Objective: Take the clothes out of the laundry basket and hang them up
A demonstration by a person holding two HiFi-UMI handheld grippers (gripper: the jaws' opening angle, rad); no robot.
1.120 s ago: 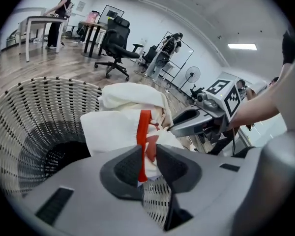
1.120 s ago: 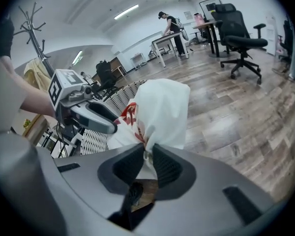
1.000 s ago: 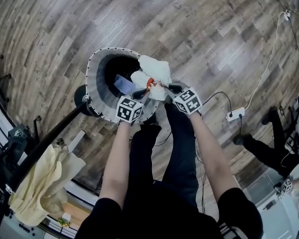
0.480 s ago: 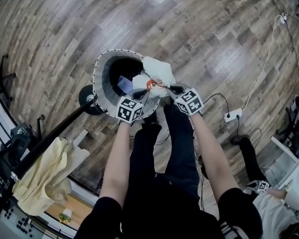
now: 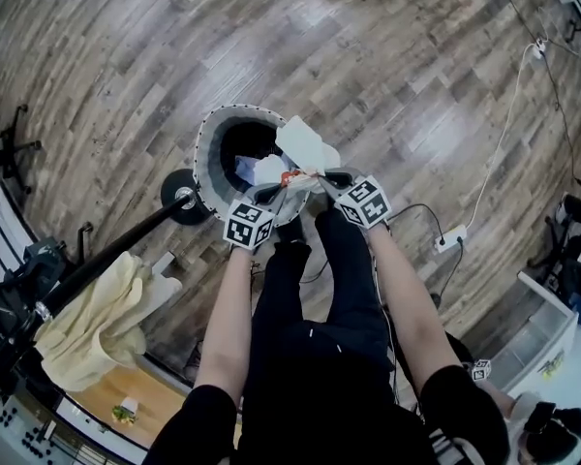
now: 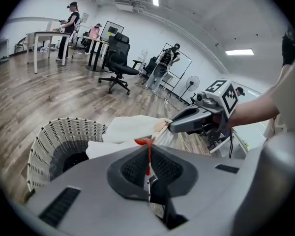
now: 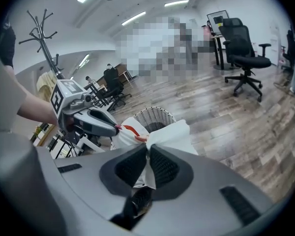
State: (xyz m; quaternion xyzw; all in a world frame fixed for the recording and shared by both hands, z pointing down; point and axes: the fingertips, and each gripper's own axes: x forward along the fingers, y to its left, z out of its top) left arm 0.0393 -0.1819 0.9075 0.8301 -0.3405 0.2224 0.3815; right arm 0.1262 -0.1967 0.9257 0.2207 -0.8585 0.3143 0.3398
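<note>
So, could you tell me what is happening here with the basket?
A person holds a two-jaw gripper in each hand. The left gripper and right gripper are both shut on one white garment with red trim, held over the rim of the white woven laundry basket. A blue item lies inside it. A pale yellow garment already hangs on the black rack nearby.

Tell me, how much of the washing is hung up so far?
One yellow garment hangs on the rack pole. The left gripper and right gripper are both shut on a white garment, held over the laundry basket; it needs hanging next. At least one bluish item lies inside the basket, waiting.
</note>
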